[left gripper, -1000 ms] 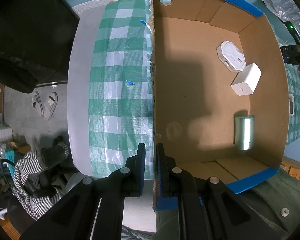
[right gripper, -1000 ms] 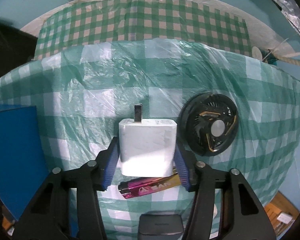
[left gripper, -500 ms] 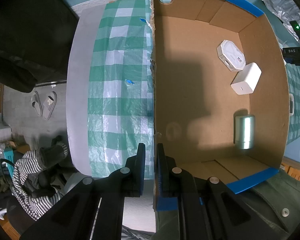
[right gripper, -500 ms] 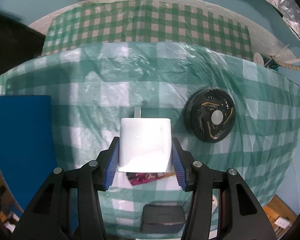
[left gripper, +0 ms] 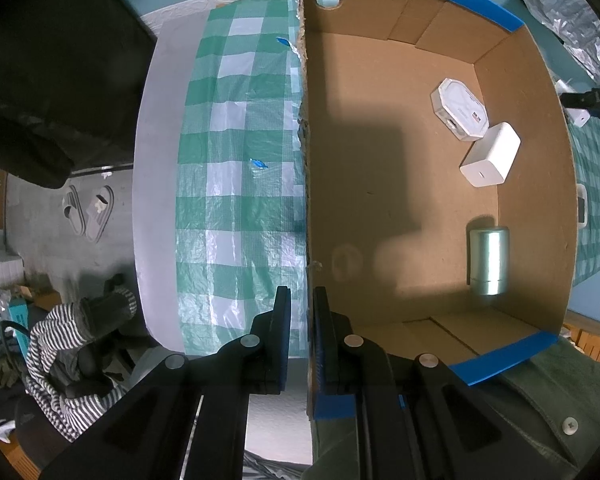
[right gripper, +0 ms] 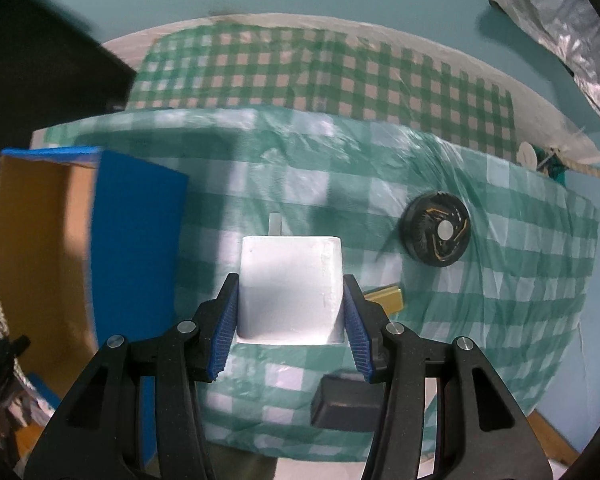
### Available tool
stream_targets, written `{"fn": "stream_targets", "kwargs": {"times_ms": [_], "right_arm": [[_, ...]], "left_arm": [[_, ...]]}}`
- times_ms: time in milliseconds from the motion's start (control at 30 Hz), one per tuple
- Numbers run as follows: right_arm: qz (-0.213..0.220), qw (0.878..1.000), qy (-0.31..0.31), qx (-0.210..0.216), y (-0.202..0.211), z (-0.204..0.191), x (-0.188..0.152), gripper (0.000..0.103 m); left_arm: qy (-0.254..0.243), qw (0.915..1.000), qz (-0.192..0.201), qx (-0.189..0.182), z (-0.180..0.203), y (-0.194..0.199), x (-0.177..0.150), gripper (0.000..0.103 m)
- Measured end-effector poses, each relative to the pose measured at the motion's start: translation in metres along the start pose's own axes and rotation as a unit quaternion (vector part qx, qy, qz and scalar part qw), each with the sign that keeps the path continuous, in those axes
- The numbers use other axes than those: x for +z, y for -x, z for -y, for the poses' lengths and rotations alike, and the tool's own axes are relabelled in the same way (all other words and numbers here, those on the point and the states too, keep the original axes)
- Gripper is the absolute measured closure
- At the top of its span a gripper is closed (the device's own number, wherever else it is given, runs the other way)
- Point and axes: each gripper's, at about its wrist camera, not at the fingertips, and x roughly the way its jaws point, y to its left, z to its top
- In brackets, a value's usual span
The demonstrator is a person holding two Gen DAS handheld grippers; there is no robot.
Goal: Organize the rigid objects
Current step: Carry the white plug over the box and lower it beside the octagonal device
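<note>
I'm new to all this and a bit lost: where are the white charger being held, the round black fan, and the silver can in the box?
white charger [right gripper: 290, 284], right wrist view, its front face.
round black fan [right gripper: 436, 230], right wrist view, near its hub.
silver can [left gripper: 488, 260], left wrist view, its side.

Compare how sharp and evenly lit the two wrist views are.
Left wrist view: sharp, with a broad dark shadow across the cardboard box floor and fisheye bending at the edges. Right wrist view: motion-blurred, the box's blue edge and checked tablecloth smeared; the white charger in the right tongs stays fairly crisp.
</note>
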Motion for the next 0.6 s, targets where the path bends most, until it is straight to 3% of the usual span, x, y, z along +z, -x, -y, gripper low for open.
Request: {"fn": "stream_targets", "kwargs": {"times_ms": [600], "right_arm": [[0.049, 0.993, 0.105, 0.031, 0.067, -0.075, 0.002, 0.053]], "left_arm": [[-0.002, 1.0000, 0.000, -0.001, 0.000, -0.001, -0.002, 0.092]]}}
